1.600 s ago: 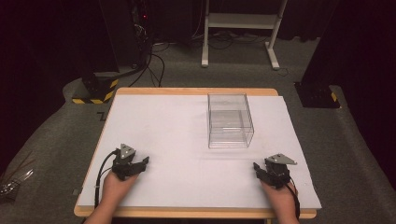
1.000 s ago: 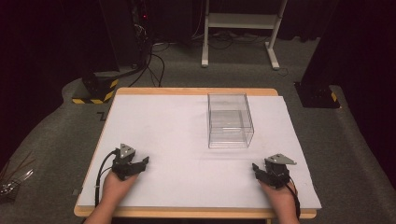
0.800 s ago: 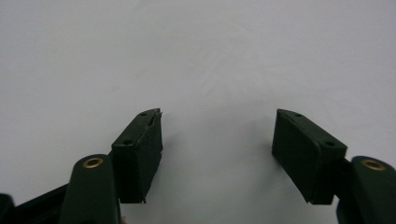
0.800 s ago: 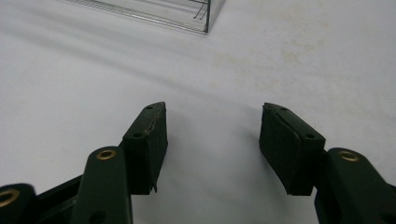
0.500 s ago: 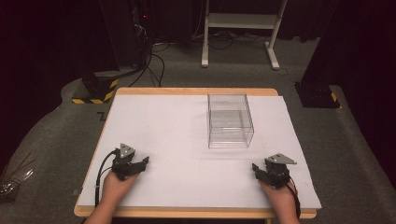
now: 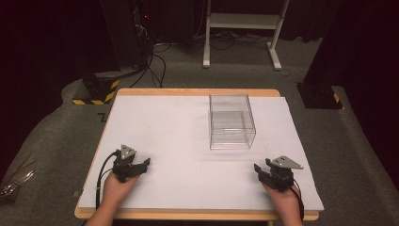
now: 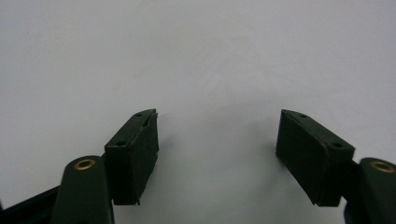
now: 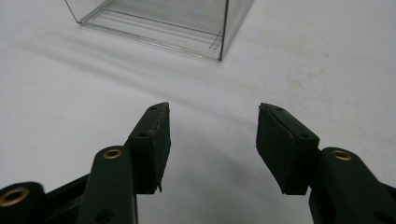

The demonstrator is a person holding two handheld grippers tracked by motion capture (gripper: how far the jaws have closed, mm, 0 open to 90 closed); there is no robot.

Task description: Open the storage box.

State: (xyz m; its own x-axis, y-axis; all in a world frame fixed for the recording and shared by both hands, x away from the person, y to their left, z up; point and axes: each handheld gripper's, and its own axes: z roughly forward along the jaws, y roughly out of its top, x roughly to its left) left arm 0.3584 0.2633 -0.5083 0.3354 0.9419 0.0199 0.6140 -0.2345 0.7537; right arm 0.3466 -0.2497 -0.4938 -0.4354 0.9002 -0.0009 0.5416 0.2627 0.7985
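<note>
box: clear plastic box (image 6: 231, 121) sitting on the white table (image 6: 179, 141)
left gripper (image 6: 141, 165): jaws apart, empty, well left-near of box
right gripper (image 6: 261, 170): same deal, right-near of box

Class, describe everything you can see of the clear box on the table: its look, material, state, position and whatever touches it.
The clear box is a see-through, rectangular container, apparently hard plastic, with thin walls and glinting edges. It stands upright and looks empty; whether it has a lid cannot be told. It rests on the white sheet covering the table, right of centre and toward the far edge. Nothing else touches it. In the right gripper view, its near corner lies ahead of the open jaws, well apart from them.
</note>
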